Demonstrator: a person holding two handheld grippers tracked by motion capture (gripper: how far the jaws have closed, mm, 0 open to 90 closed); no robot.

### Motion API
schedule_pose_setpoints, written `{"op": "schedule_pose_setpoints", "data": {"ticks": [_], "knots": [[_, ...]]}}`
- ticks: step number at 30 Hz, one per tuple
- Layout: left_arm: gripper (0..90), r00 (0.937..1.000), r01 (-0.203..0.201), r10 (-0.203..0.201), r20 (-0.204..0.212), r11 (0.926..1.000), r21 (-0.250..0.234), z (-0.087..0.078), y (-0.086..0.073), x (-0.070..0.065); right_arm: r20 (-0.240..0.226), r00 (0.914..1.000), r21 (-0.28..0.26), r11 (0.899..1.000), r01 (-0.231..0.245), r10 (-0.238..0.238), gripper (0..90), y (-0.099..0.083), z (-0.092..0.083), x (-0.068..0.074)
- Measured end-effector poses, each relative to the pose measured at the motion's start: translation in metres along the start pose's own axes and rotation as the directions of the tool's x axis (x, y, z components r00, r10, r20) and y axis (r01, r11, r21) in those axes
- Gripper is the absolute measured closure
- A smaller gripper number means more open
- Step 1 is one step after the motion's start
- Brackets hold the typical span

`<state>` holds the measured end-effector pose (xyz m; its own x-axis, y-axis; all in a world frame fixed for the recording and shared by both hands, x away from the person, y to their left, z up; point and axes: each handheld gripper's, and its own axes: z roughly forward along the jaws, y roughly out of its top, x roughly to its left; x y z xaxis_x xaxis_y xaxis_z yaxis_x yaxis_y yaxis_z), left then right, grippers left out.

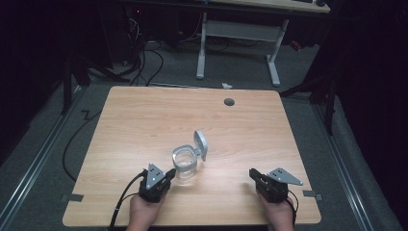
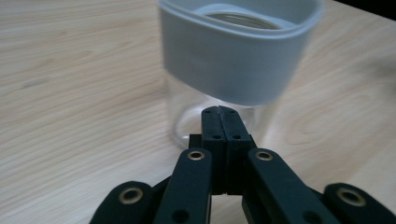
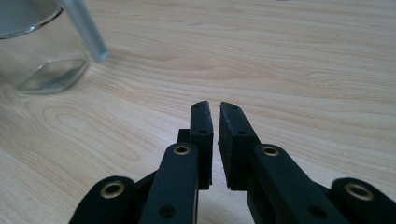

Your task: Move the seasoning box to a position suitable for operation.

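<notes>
The clear jar (image 1: 185, 162) stands upright on the wooden table (image 1: 144, 120), slightly near of centre, with a grey collar at its mouth and its hinged grey lid (image 1: 201, 143) flipped open to the far right. The left gripper (image 1: 169, 174) lies just near-left of the jar, jaws pressed together, tips at the glass base; contact is probable but cannot be confirmed. The left hand (image 1: 143, 211) grips it from the near edge. The right gripper (image 1: 253, 174) rests well apart to the right, jaws almost together with a thin gap, holding nothing. The right hand (image 1: 276, 211) is cut off at the frame edge. Open tabletop extends far, left and right. A grey grommet (image 1: 229, 102) sits near the far edge.
</notes>
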<state>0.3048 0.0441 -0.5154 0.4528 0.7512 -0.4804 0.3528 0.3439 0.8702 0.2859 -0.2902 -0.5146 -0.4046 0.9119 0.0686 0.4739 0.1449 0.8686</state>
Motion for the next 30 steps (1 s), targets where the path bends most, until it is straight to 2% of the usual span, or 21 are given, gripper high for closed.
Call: {"op": "schedule_pose_setpoints", "data": {"ticks": [1,3,4,5,6,7,8,9,11,12,13,14,19,27,29,30], "knots": [[90.0,1.0000,0.000,0.000,0.000,1.0000,0.000,0.000,0.000,0.000,-0.002,1.0000,0.000,1.000,-0.002,0.002,84.2,0.000,0.000,0.000],[90.0,0.9995,-0.019,0.019,0.024,0.9998,0.005,0.000,-0.004,-0.009,-0.006,1.0000,-0.001,1.000,-0.005,0.005,84.3,0.000,0.000,0.000],[90.0,0.9997,-0.019,0.020,0.017,0.9997,-0.017,-0.003,-0.002,-0.008,-0.011,0.9999,0.000,1.000,0.000,0.000,85.1,0.001,0.002,0.000],[90.0,0.9997,-0.019,0.020,0.017,0.9997,-0.017,-0.003,-0.002,-0.008,-0.011,0.9999,0.000,1.000,0.000,0.000,85.1,0.001,0.002,0.000],[90.0,0.9998,-0.012,0.012,-0.018,0.9996,-0.026,-0.001,0.004,0.005,-0.018,0.9998,0.006,1.000,0.006,-0.005,85.7,0.001,0.002,0.002],[90.0,0.9998,-0.012,0.012,-0.018,0.9996,-0.026,-0.001,0.004,0.005,-0.018,0.9998,0.006,1.000,0.006,-0.005,85.7,0.001,0.002,0.002],[90.0,0.9982,-0.002,0.000,-0.061,0.9995,-0.031,0.006,0.009,0.021,-0.022,0.9997,0.007,1.000,0.008,-0.008,86.3,0.001,0.001,0.003],[90.0,0.9982,-0.002,0.000,-0.061,0.9995,-0.031,0.006,0.009,0.021,-0.022,0.9997,0.007,1.000,0.008,-0.008,86.3,0.001,0.001,0.003],[90.0,0.9956,-0.004,0.001,-0.094,0.9996,-0.027,0.021,0.014,0.034,-0.023,0.9997,0.004,1.000,0.011,-0.011,86.4,0.000,0.000,0.003],[90.0,0.9945,0.004,-0.007,-0.105,0.9995,-0.030,0.029,0.017,0.039,-0.026,0.9997,0.005,1.000,-0.001,0.001,86.3,-0.001,-0.001,0.002],[90.0,0.9927,0.016,-0.019,-0.119,0.9996,-0.024,0.044,0.022,0.047,-0.027,0.9996,0.004,1.000,0.002,-0.002,86.3,-0.001,-0.001,0.002],[90.0,0.9924,0.022,-0.024,-0.121,0.9995,-0.023,0.050,0.023,0.050,-0.031,0.9995,0.004,1.000,-0.002,0.002,86.3,-0.001,0.000,0.001],[90.0,0.9948,0.040,-0.041,-0.093,0.9991,-0.014,0.059,0.024,0.046,-0.041,0.9991,0.004,1.000,0.003,-0.002,86.2,0.001,0.003,0.000],[90.0,0.9985,0.014,-0.015,-0.052,0.9998,-0.016,0.038,0.018,0.027,-0.044,0.9990,0.008,1.000,-0.004,0.004,86.1,-0.001,0.003,0.003],[90.0,0.9991,0.023,-0.023,-0.037,0.9997,-0.012,0.032,0.017,0.022,-0.042,0.9991,0.011,1.000,-0.005,0.006,86.1,-0.001,0.004,0.003],[90.0,0.9998,0.009,-0.009,-0.019,1.0000,0.001,0.027,0.013,0.016,-0.044,0.9990,0.009,1.000,-0.009,0.009,86.1,0.000,0.004,0.002]]}}
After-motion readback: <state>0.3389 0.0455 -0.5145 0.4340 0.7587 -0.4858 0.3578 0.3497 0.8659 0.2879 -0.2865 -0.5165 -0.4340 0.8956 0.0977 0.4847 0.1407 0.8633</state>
